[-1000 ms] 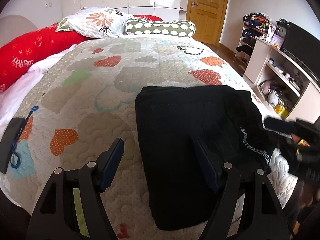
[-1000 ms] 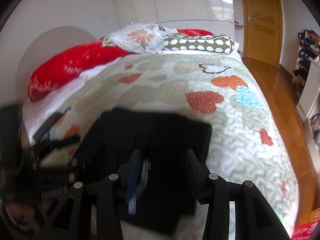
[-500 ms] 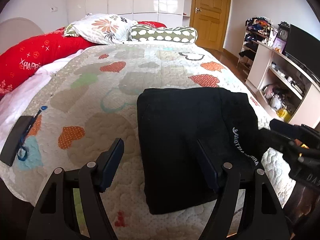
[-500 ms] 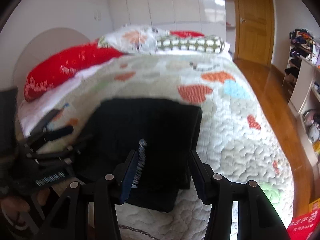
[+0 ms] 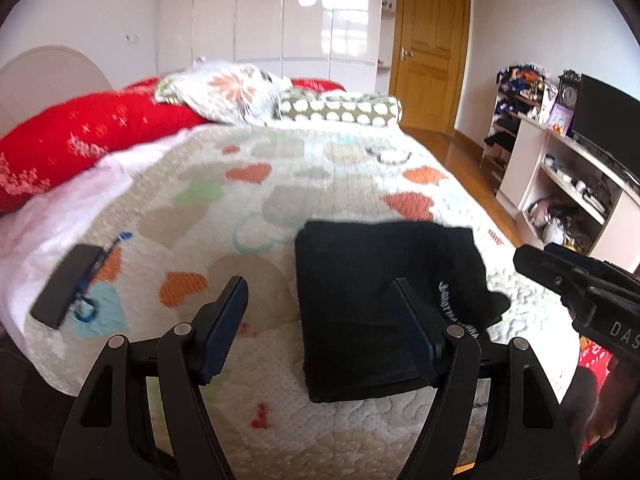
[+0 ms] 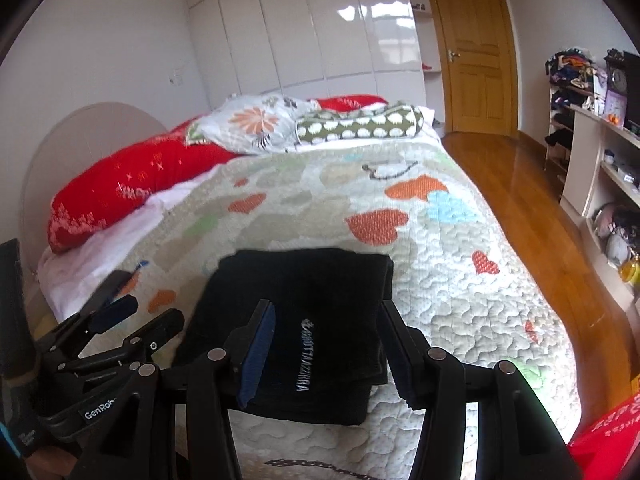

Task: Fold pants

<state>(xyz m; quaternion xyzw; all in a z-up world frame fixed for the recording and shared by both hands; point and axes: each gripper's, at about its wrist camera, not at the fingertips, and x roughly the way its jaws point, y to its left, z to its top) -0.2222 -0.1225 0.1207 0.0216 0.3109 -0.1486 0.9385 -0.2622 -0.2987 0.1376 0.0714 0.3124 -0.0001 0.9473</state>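
Pants (image 5: 372, 292), black, folded rectangle, white lettering

Both grippers lift away from the folded pants

Since a second ago the left gripper (image 5: 320, 328) has risen and drawn back, so the black pants (image 5: 372, 300) sit smaller and lower in its view and more of the quilt (image 5: 248, 216) and the room beyond shows. The right gripper (image 6: 328, 348) has also pulled up and away from the pants (image 6: 304, 300); its jaws, close together before, are opening, with no cloth pressed between them. The white lettering (image 6: 305, 354) on the pants, earlier smeared or hidden in the right wrist view, now reads clearly. The pants lie as a compact folded bundle with both grippers clear of them.
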